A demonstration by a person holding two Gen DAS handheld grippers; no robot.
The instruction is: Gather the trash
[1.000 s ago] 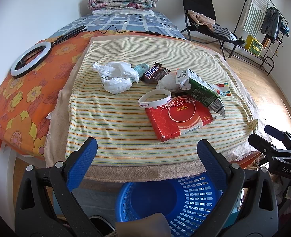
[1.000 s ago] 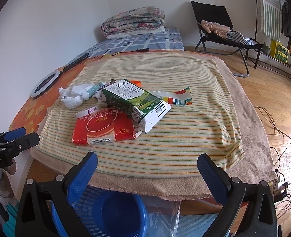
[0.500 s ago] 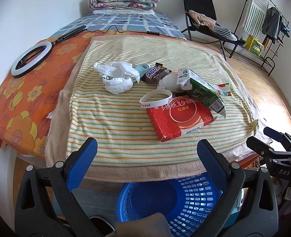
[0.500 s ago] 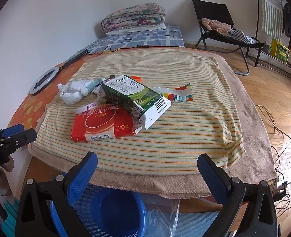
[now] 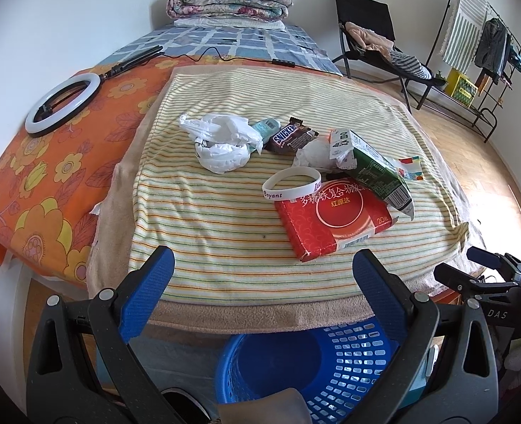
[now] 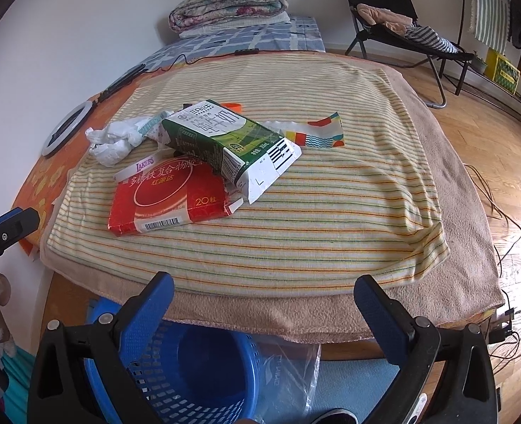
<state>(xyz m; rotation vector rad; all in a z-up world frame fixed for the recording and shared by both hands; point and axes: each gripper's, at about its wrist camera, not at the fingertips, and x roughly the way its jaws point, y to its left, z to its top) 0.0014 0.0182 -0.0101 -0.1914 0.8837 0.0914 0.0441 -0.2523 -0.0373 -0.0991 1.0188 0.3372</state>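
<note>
Both grippers, left gripper [image 5: 260, 265] and right gripper [image 6: 260, 293], hover spread above the basket [image 5: 352, 353].

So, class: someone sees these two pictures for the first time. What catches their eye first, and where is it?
Probably the litter heaped mid-way on the striped cloth: a red box nearest, a green carton leaning on it, a white bag behind to the left. Next, the blue basket on the floor below the near edge, between the open left gripper and open right gripper.
</note>
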